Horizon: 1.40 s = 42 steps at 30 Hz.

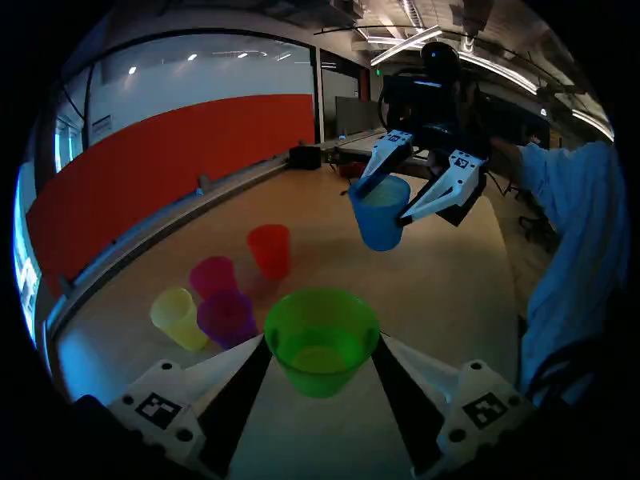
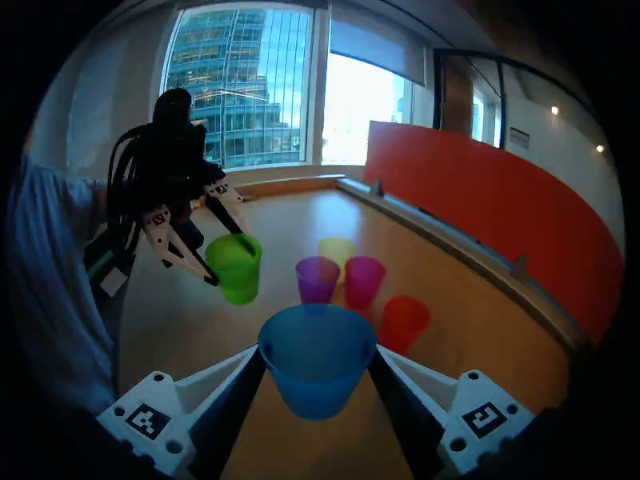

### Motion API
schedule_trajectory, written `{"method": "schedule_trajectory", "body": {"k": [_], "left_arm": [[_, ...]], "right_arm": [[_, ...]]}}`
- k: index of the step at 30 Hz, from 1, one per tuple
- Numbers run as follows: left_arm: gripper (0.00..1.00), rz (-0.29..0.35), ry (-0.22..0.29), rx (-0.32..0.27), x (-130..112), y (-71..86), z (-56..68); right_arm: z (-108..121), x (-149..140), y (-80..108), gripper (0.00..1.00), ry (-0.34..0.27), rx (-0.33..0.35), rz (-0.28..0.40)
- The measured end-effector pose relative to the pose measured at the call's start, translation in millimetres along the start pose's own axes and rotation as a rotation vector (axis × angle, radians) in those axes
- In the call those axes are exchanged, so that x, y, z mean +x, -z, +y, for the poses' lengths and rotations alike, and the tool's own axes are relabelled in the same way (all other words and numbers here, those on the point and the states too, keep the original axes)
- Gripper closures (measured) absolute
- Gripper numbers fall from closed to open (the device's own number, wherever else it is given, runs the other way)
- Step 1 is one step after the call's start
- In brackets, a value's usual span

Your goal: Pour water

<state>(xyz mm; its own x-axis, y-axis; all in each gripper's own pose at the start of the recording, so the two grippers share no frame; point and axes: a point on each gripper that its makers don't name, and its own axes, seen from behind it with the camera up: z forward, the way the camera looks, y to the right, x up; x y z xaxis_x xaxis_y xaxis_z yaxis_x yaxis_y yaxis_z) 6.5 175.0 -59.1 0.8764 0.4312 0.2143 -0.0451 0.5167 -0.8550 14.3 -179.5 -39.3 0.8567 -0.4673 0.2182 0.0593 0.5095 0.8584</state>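
A green cup (image 1: 322, 340) sits between the fingers of my left gripper (image 1: 322, 352), held upright above the wooden table (image 1: 448, 272). Farther off in the left gripper view, my right gripper (image 1: 382, 212) is shut on a blue cup (image 1: 379, 210), raised above the table. In the right gripper view that blue cup (image 2: 317, 357) fills the near centre, clamped by my right gripper (image 2: 317, 364). Across from it the left gripper (image 2: 228, 264) holds the green cup (image 2: 234, 267) in the air. Water inside either cup cannot be made out.
Four cups stand on the table: yellow (image 1: 178, 317), purple (image 1: 227, 317), pink (image 1: 213, 276) and red (image 1: 270, 250). A raised rail (image 1: 160, 228) runs along the table's edge before an orange wall. A person's light blue sleeve (image 1: 580, 232) is at the side.
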Motion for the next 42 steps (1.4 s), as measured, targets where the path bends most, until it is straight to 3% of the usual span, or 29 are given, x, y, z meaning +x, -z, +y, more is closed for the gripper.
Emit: {"method": "schedule_trajectory", "body": {"k": [15, 24, 42], "left_arm": [[0.14, -0.071, 0.021, -0.041, -36, -28.9, -1.6], [0.14, -0.082, 0.04, -0.054, -45, -42.5, -4.0], [0.14, -0.083, 0.051, -0.068, -57, -48.0, -0.3]], "right_arm": [[-3, -33, -28.2, 0.09, 0.018, 0.029, -0.065], [-5, -45, -36.9, 0.09, 0.011, 0.043, -0.084], [-12, -59, -48.5, 0.09, 0.017, 0.057, -0.106]]}}
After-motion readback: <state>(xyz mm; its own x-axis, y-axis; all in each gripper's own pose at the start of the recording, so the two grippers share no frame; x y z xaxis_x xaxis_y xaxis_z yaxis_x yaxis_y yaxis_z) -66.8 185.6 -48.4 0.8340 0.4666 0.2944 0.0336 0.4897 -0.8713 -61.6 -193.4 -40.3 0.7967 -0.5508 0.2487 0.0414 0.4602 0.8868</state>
